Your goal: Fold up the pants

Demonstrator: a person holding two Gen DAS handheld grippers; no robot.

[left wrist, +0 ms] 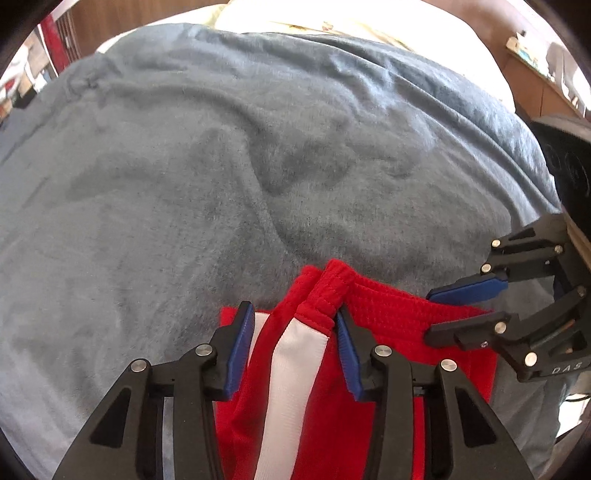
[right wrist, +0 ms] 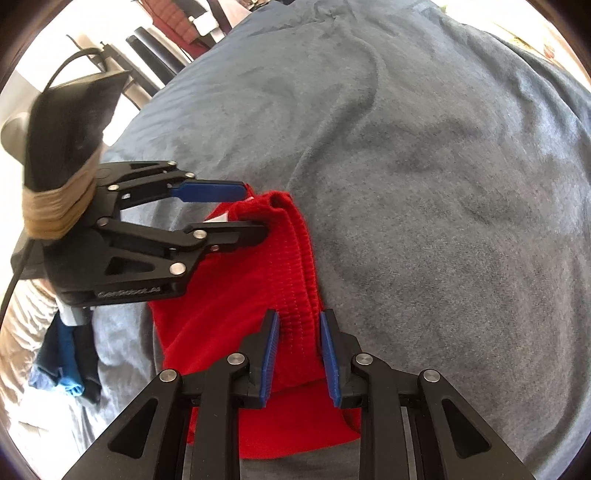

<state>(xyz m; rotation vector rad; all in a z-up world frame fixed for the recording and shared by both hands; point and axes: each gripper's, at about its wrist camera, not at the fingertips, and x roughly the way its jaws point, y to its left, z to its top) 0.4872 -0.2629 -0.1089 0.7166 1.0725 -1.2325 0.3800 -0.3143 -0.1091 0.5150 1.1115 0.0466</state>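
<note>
The red pants [left wrist: 369, 369], athletic ones with a white side stripe [left wrist: 288, 391] and a ribbed elastic waistband [right wrist: 295, 266], lie bunched on a blue-grey blanket [left wrist: 184, 184] that covers a bed. All places below are told from the waistband.

The left tool [left wrist: 293, 325] stands with its two blue-padded fingers spread, one on each side of the waistband's puckered end and the stripe below it. The fingers look parted rather than pinching, with cloth between them but no pad pressed flat against it; in the right wrist view the same tool [right wrist: 255, 210] shows its upper finger above that end of the waistband and its lower finger touching the red cloth.

The right tool [right wrist: 297, 332] straddles the other stretch of the waistband, its blue pads [right wrist: 271, 354] just beside the ribbed band on either side, also parted. From the left wrist view this tool [left wrist: 428, 314] reaches in from the side, one finger above the waistband edge and one lying against the red fabric.

Beyond the waistband the blanket runs wrinkled toward a pale pillow [left wrist: 295, 14] at the bed's far end. Off to the left tool's side of the waistband, a heap of blue clothing [right wrist: 66, 365] lies past the blanket's edge. No container shows in either view.
</note>
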